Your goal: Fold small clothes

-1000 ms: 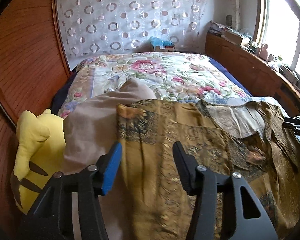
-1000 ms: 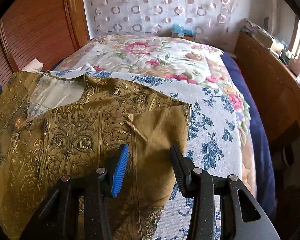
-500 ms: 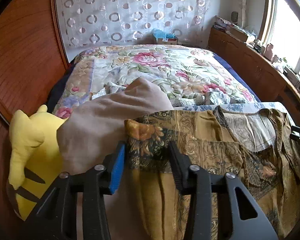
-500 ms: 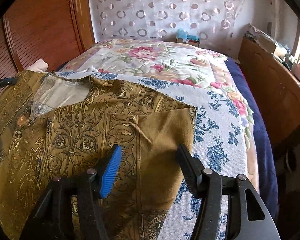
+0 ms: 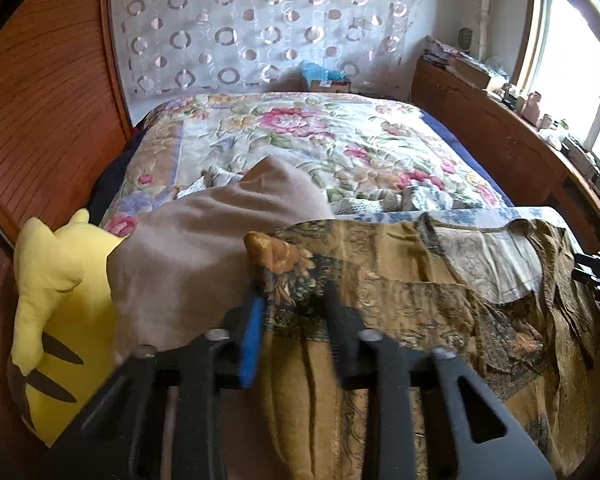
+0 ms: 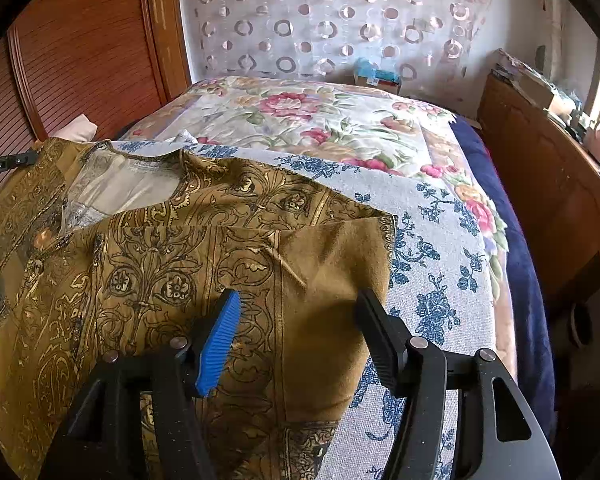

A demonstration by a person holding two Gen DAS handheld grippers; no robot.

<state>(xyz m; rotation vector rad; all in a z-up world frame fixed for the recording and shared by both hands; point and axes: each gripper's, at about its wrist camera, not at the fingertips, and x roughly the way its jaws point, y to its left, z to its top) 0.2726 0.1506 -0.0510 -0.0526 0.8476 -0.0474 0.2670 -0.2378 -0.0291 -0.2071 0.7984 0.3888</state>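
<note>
Shirt (image 6: 188, 264) of olive-gold cloth with dark scroll print lies spread across the near end of the bed (image 5: 300, 136), on a white sheet (image 6: 432, 248) printed with blue flowers. Its pale inner neck faces up, seen near the top left in the right wrist view and toward the right in the left wrist view. One sleeve lies flat, its plain olive end reaching the sheet's bare part.

Left gripper (image 5: 296, 308) points down at the shirt's other sleeve, where the cloth bunches over a tan pillow (image 5: 204, 248). Its jaws are closing, with a raised fold of the patterned sleeve standing between the blue pad and the black one; the pads look to be just at the cloth, but whether they press it yet I cannot tell for sure.

Right gripper (image 6: 296, 316) hangs over the flat sleeve with jaws released and wide apart, the sleeve lying beneath and between them, not pinched.

Beside the pillow, at the left edge, sits a yellow plush (image 5: 56, 292) with dark stripes. A floral quilt (image 6: 300, 120) covers the far part of the bed, and a wooden panel (image 5: 48, 120) runs along the left
</note>
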